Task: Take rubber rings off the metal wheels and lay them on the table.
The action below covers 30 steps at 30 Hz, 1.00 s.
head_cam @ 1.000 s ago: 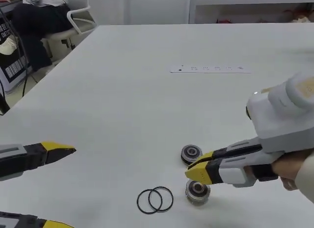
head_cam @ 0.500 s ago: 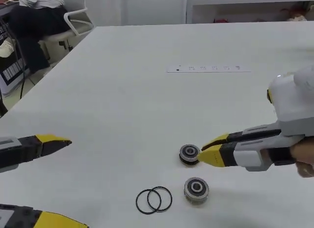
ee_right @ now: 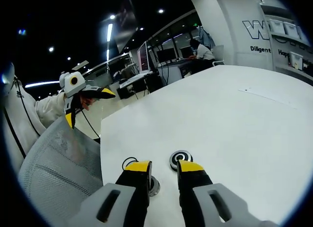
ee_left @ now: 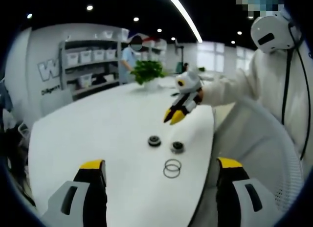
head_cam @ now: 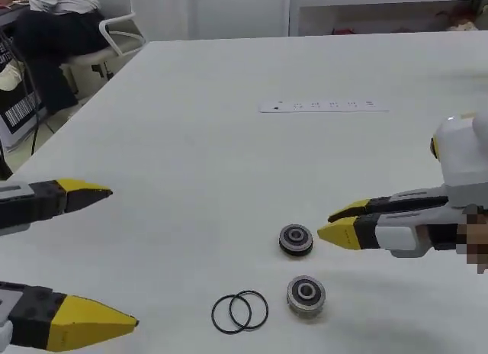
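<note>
Two metal wheels stand on the white table (head_cam: pixel 229 140). The farther wheel (head_cam: pixel 296 239) (ee_left: pixel 154 141) (ee_right: pixel 181 159) wears a black rubber ring. The nearer wheel (head_cam: pixel 306 294) (ee_left: pixel 177 147) looks bare metal on its rim. Two loose rubber rings (head_cam: pixel 240 310) (ee_left: pixel 171 168) lie overlapping to its left. My right gripper (head_cam: pixel 330 223) (ee_right: pixel 165 167) hovers just right of the farther wheel, slightly open and holding nothing. In its own view the nearer wheel (ee_right: pixel 154 186) is partly hidden behind a jaw. My left gripper (head_cam: pixel 107 256) (ee_left: pixel 161 164) is wide open at the table's left, well away from the wheels.
A thin printed strip (head_cam: pixel 324 106) lies farther back on the table. A person sits on a chair (head_cam: pixel 114 33) beyond the far left corner. A mesh chair back (ee_right: pixel 54 163) stands by the table's near edge.
My right gripper has drawn back from above the nearer wheel to beside the farther wheel, and its jaws have parted a little. My left gripper has come further into view.
</note>
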Available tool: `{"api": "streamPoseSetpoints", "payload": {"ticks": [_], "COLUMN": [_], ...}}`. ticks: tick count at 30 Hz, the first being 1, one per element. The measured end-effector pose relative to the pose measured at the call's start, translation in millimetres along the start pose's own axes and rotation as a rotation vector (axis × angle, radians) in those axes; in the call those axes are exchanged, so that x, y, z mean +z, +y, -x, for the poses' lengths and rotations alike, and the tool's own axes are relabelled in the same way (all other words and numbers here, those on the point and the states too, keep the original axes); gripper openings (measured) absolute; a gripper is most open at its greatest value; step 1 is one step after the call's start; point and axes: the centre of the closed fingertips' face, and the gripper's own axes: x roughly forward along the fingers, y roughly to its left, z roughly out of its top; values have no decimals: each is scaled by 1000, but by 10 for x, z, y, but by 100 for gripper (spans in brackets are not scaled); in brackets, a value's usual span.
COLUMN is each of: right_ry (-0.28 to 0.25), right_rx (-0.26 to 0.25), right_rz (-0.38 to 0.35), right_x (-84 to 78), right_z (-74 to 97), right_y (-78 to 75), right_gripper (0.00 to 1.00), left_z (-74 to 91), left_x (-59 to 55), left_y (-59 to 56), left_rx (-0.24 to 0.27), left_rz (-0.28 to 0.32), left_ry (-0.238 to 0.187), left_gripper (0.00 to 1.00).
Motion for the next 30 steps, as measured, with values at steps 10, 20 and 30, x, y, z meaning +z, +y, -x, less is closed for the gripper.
{"api": "streamPoseSetpoints", "payload": {"ticks": [10,20,30], "right_ry": [17,20,14], "right_rx": [-20,-31,-40], "right_rz": [-16,-13,-19], "right_x": [-134,-172,-165], "right_z": [-45,-48,-58], "right_y": [-101,-142,-184], "right_gripper": [19,19,19], "left_z": [-159,-480,-844], "left_x": [260,633,855], "left_y": [68,127,186], "left_rx": [-28,-81,-126], "left_rz": [-62,-140,-208], "left_ry": [-26,-74,-100], "left_gripper": [94,93,90]}}
